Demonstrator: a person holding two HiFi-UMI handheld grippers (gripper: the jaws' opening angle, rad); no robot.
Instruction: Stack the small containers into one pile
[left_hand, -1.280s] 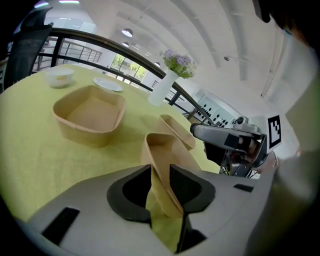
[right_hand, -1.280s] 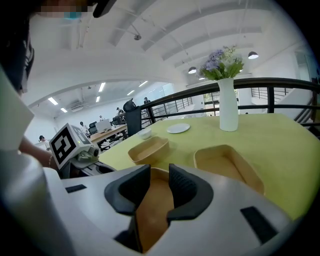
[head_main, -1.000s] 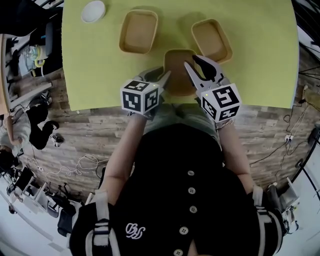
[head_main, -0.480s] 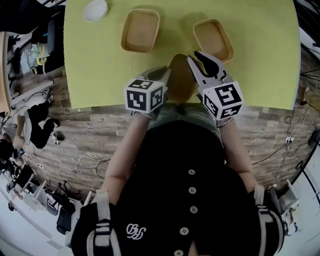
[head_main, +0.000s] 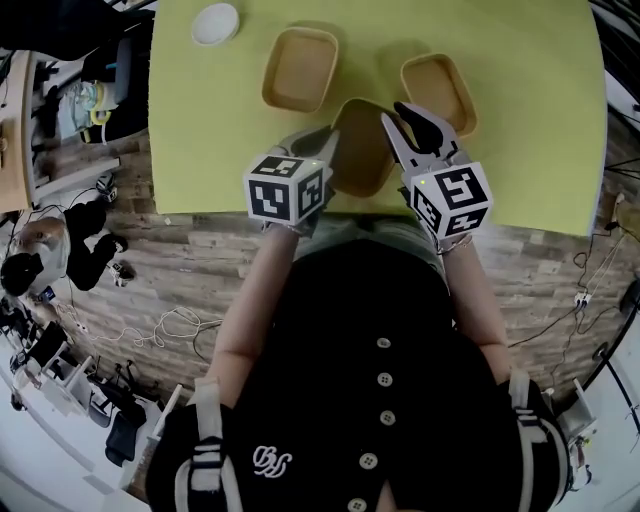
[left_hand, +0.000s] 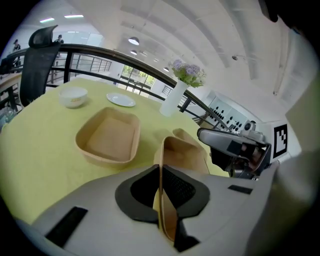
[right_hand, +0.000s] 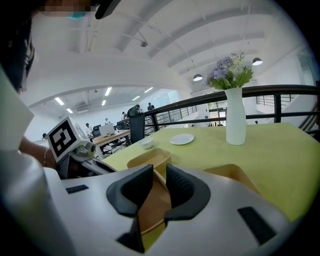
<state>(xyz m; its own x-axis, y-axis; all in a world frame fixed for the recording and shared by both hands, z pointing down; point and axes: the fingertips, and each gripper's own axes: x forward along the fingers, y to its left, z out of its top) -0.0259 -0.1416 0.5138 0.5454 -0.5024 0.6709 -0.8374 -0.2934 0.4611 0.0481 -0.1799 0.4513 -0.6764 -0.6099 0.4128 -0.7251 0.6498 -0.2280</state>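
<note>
Containers, count: three, all alike and all empty.
Containers, look: tan, paper-like, shallow; oblong with rounded corners, sloping walls and a thin rim.
Held container (head_main: 360, 150): lies between the two tongs over the near edge of the yellow-green table (head_main: 520, 120), its walls reaching into both sets of jaws.
Left tongs (left_hand: 160, 170): the jaws have just been closing and are now pressed together on the left wall of the held container, which stands on edge between the pads.
Right tongs (right_hand: 159, 180): jaws a little spread, straddling the right wall of the held container, with a gap showing beside the wall.
Second container (head_main: 299, 69): flat on the table, ahead of the left tongs and clear of them.
Third container (head_main: 439, 88): flat on the table, just beyond the tips of the right tongs.
Other things, count: one white bowl (left_hand: 73, 97), one white plate (left_hand: 120, 100) and one white vase (left_hand: 175, 97) of flowers, all well beyond both tongs.
</note>
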